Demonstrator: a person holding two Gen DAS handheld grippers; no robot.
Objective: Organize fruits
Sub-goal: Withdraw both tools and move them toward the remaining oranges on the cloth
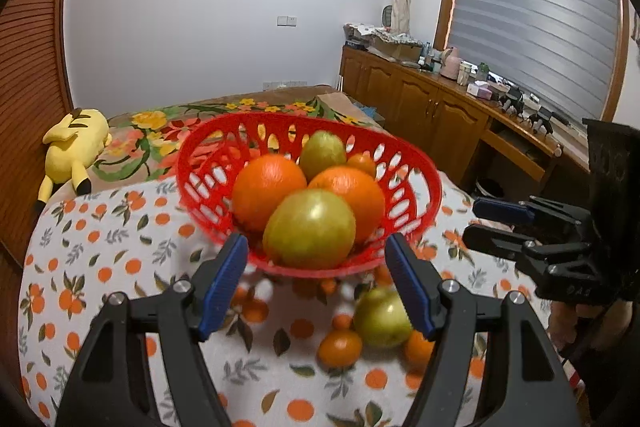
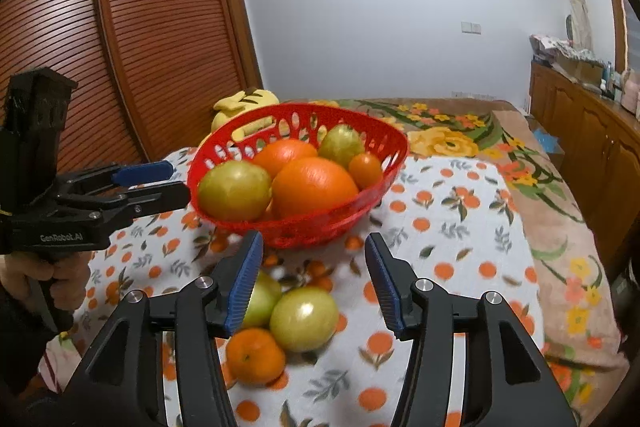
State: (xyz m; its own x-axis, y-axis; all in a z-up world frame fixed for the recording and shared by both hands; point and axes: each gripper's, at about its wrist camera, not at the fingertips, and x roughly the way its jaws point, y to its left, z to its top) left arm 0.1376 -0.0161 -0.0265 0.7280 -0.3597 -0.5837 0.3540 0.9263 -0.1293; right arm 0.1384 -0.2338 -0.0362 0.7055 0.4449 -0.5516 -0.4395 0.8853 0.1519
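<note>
Item: your right gripper (image 2: 314, 279), fingers apart on nothing, poised over a loose green fruit (image 2: 303, 319) and small orange (image 2: 255, 355) lying just below them on the tabletop (image 2: 460, 227), ready to pick; left gripper (image 1: 316, 281) likewise apart and empty; beyond both, red basket (image 2: 376, 135) already holding sorted fruit.

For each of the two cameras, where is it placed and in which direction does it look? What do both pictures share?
Left wrist view: sits on the left gripper, looking forward and down over the red basket; its own open fingers show, plus the right gripper at the right edge.
Right wrist view: sits on the right gripper, facing the red basket and the green fruit on the tablecloth; its open fingers show, plus the left gripper and the hand holding it.
Shared: basket, loose fruit, tablecloth, yellow plush toy.
</note>
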